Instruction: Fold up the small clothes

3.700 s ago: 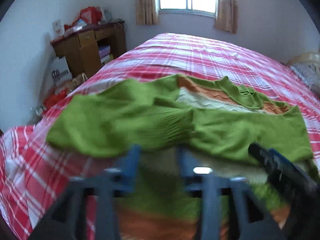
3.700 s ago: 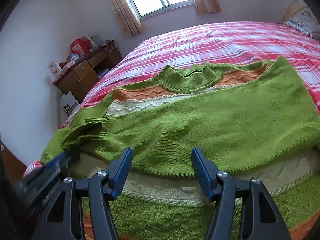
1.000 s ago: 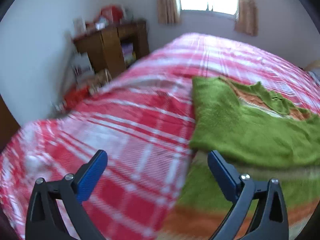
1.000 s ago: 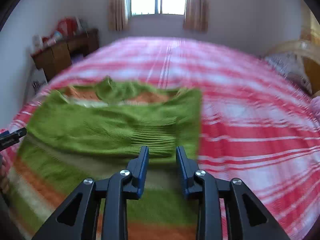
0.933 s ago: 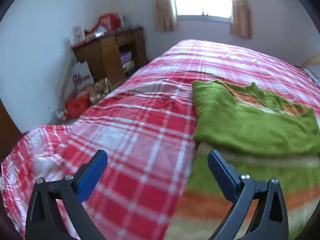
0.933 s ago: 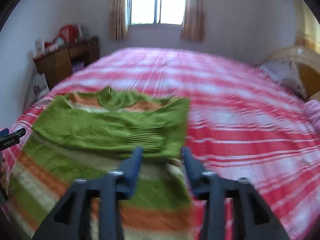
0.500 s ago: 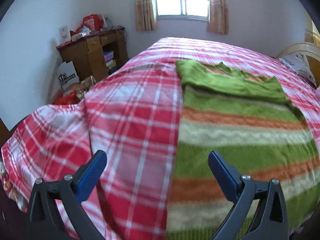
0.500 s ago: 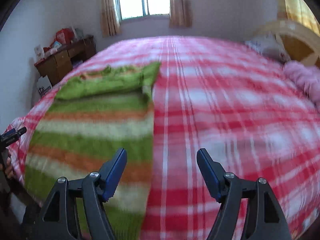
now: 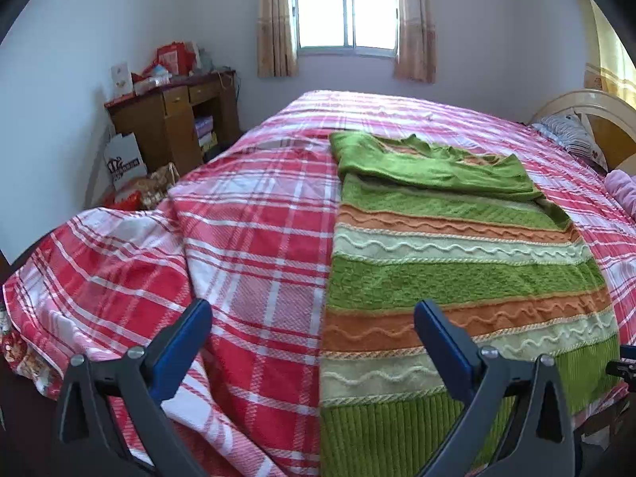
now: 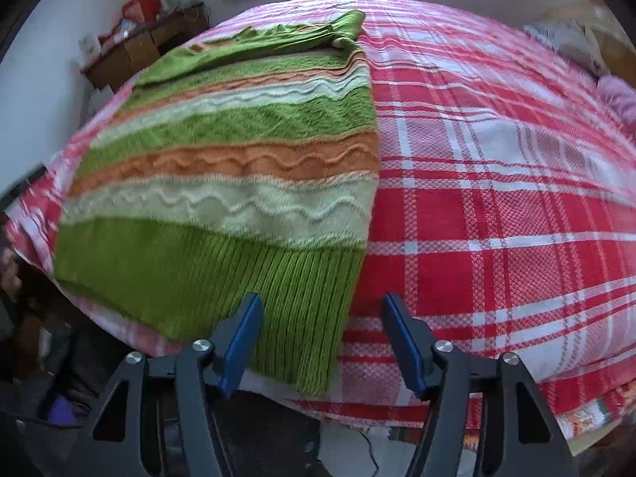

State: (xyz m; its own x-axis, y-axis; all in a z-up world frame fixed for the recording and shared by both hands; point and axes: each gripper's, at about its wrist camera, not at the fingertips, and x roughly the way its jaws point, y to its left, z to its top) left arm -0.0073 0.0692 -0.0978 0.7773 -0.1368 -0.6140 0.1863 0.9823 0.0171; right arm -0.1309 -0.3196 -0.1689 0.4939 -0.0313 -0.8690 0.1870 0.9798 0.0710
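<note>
A knitted sweater [image 9: 457, 278] with green, orange and cream stripes lies flat on the red plaid bed [image 9: 258, 238], its sleeves folded across the chest [image 9: 429, 167] at the far end. My left gripper [image 9: 312, 310] is open wide over the sweater's left edge near the hem, holding nothing. In the right wrist view the sweater [image 10: 222, 159] fills the left half. My right gripper [image 10: 322, 298] points steeply down over the right corner of the ribbed hem [image 10: 302, 298]. Its jaws are closing, with that corner showing between them and the pads clear of it.
A wooden desk [image 9: 171, 127] piled with clutter and a white paper bag [image 9: 125, 161] stand by the left wall. A headboard [image 9: 596, 119], a pillow [image 9: 568, 139] and a pink cloth [image 9: 624, 194] are at the right. The bed's near edge drops to a dark floor [image 10: 258, 437].
Both grippers drew back from the folded sleeves to the hem at the bed's near edge. The right gripper opened from nearly shut and sank toward the hem corner.
</note>
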